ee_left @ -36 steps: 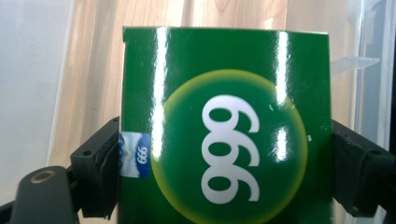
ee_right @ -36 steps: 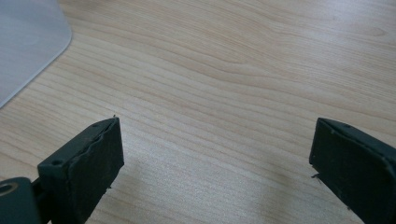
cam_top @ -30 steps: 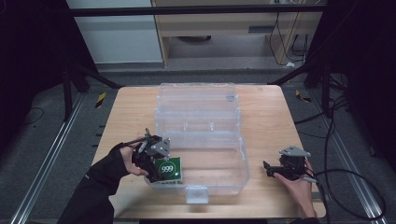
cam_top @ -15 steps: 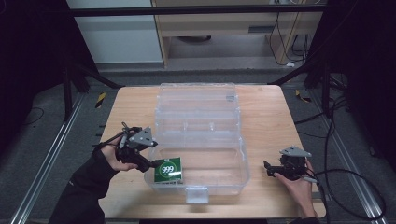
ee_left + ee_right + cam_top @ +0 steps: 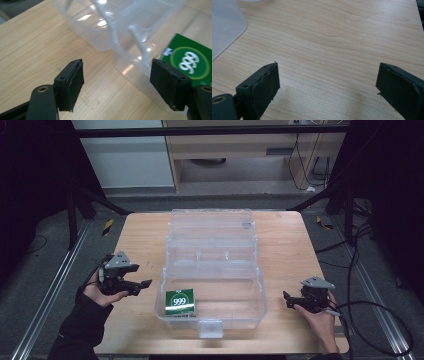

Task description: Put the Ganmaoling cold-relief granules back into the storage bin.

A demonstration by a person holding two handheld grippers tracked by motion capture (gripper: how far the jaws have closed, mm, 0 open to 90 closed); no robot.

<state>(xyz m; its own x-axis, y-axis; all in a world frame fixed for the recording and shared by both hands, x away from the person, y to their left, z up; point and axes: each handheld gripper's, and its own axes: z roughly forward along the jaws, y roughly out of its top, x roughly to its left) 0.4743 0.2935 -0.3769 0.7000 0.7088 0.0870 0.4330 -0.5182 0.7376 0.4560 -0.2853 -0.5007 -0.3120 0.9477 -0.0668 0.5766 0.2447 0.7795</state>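
Withdrawn from the bin since the earlier frame: left hand-held gripper (image 5: 145, 284), now over bare counter (image 5: 140, 235) beside the clear plastic bin (image 5: 212, 270), jaws apart with nothing between them after just closing and parting. Right hand-held gripper (image 5: 286, 298): unmoved, released, open woodgrain around it. Green 999 box (image 5: 180, 301): flat in the bin's near left corner. Bin: glossy, rounded, lid open behind.
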